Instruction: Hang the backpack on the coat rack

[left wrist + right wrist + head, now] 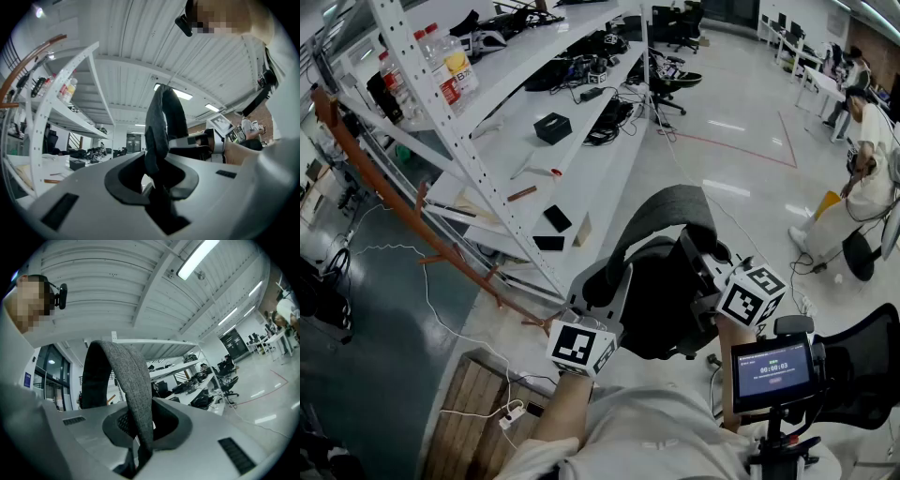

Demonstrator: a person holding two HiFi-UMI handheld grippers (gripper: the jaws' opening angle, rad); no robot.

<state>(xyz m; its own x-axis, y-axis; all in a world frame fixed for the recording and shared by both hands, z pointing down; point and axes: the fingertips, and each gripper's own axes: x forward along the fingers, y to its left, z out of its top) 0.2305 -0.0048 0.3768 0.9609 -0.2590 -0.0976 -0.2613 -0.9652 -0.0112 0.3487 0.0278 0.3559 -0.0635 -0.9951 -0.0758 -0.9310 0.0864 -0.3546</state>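
Clamping backpack [661, 295] straps — left hand-held gripper [156, 180], right hand-held gripper [140, 434]; shelving [534, 150] beside coat rack [394, 202].

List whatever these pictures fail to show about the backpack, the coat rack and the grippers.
Backpack: head view, lower body hidden by both marker cubes and the arms.
Coat rack: head view, hooks too small to judge.
Screen: head view, print too small to read.
Left gripper and right gripper: each shut on a strap; in the head view the cubes hide the jaws.
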